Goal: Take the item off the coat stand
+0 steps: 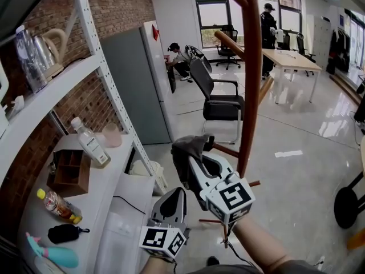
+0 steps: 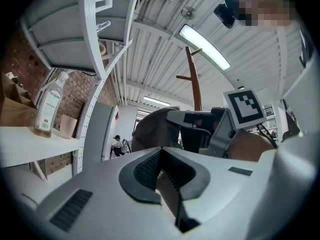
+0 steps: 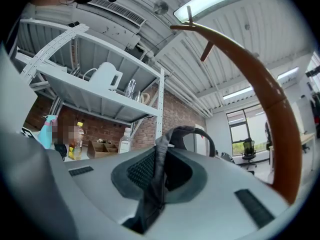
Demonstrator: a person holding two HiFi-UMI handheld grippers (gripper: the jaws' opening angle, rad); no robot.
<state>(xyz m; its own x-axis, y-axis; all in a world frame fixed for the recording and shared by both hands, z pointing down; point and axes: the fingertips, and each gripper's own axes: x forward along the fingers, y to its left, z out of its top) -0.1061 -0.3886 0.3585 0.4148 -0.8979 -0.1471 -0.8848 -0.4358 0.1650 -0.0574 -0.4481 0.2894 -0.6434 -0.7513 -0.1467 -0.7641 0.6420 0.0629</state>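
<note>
A brown wooden coat stand (image 1: 250, 67) rises just right of centre, with short pegs sticking out. A dark grey cloth item (image 1: 187, 146) hangs at the tip of a low peg (image 1: 227, 150); whether it still rests on the peg I cannot tell. My right gripper (image 1: 191, 163) is shut on it, and in the right gripper view a grey fabric strip (image 3: 159, 171) is pinched between the pads, with the stand (image 3: 265, 99) curving past on the right. My left gripper (image 1: 175, 194) sits lower and nearer, shut with nothing in it. Beyond it the left gripper view shows the item (image 2: 152, 126).
A white metal shelf rack (image 1: 102, 79) stands at the left with bottles (image 1: 90, 141), a wooden box (image 1: 69, 173) and a kettle (image 1: 52, 49). A grey cabinet (image 1: 134, 84) and a black office chair (image 1: 217, 99) stand behind the stand. People and a table (image 1: 291, 59) are far back.
</note>
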